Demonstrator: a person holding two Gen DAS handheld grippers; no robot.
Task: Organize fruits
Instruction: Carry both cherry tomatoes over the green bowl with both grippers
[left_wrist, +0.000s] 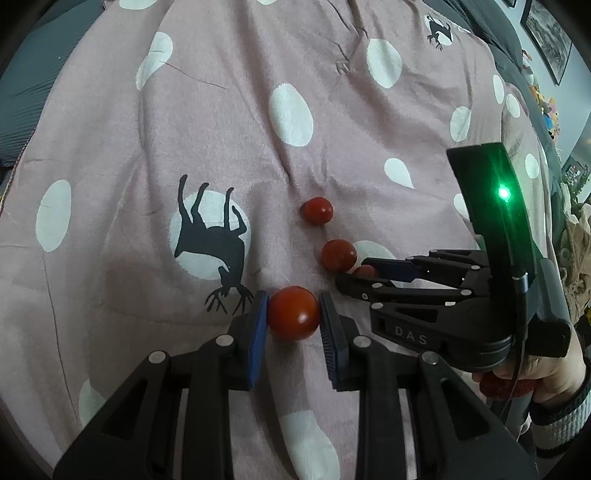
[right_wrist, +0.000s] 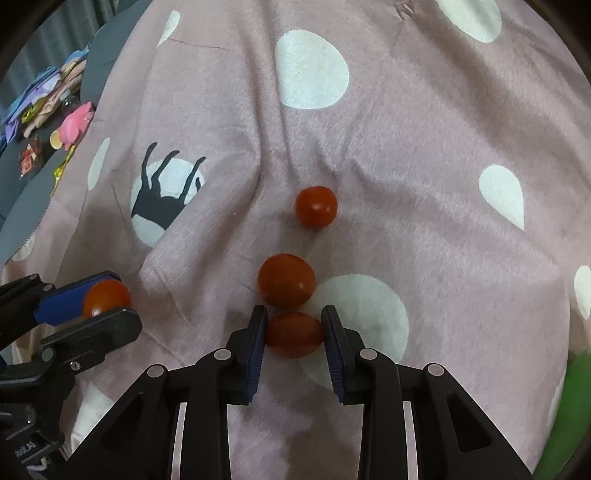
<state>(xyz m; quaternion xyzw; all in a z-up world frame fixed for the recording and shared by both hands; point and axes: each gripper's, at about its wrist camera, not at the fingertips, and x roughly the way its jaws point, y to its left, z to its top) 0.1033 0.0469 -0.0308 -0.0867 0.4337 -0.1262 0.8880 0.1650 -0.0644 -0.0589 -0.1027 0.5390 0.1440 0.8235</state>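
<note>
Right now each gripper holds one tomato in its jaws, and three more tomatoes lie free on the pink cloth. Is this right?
Not quite: only two lie free, the far tomato and the middle tomato, as the right wrist view shows. The rest is right.

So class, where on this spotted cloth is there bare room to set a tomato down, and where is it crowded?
Free: the pink cloth right of the tomato row, and between the deer print and the far tomato. Crowded: the middle tomato touches the one in the right gripper.
</note>
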